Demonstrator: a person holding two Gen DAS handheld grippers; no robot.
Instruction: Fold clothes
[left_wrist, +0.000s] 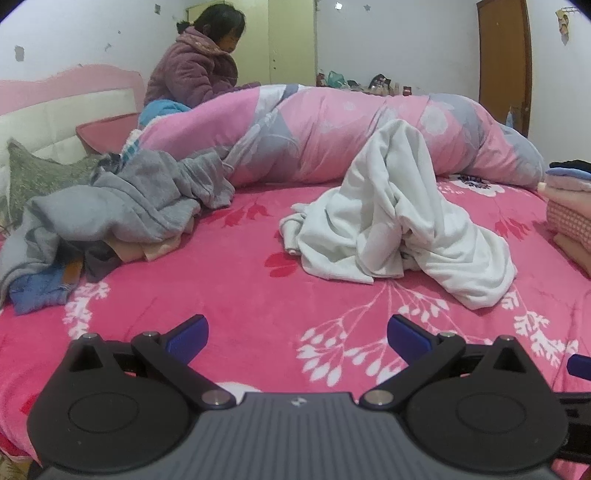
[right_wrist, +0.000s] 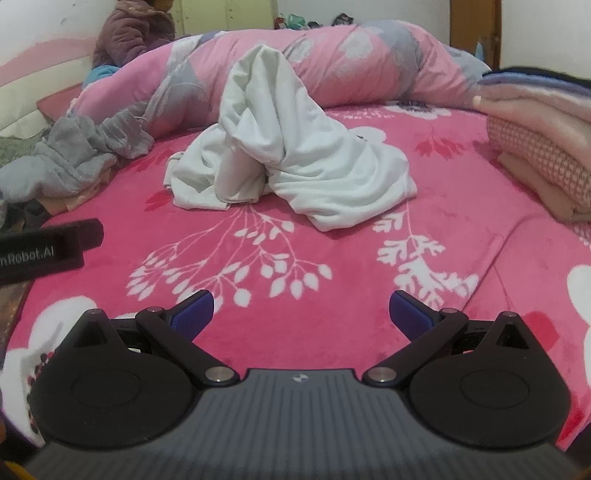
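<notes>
A crumpled white garment (left_wrist: 399, 221) (right_wrist: 291, 155) lies heaped in the middle of the pink floral bed cover (left_wrist: 258, 295) (right_wrist: 332, 251), leaning against a rolled quilt. My left gripper (left_wrist: 297, 338) hovers low over the cover, well short of the garment, open with nothing between its blue pads. My right gripper (right_wrist: 301, 314) also stands open and empty, with the white garment ahead of it. The left gripper's black body (right_wrist: 48, 251) shows at the left edge of the right wrist view.
A pile of unfolded grey and blue clothes (left_wrist: 110, 218) (right_wrist: 81, 155) lies at the left. A stack of folded clothes (left_wrist: 569, 206) (right_wrist: 543, 136) sits at the right. A rolled pink and grey quilt (left_wrist: 332, 125) runs across the back. A person in a purple jacket (left_wrist: 192, 70) sits beyond it.
</notes>
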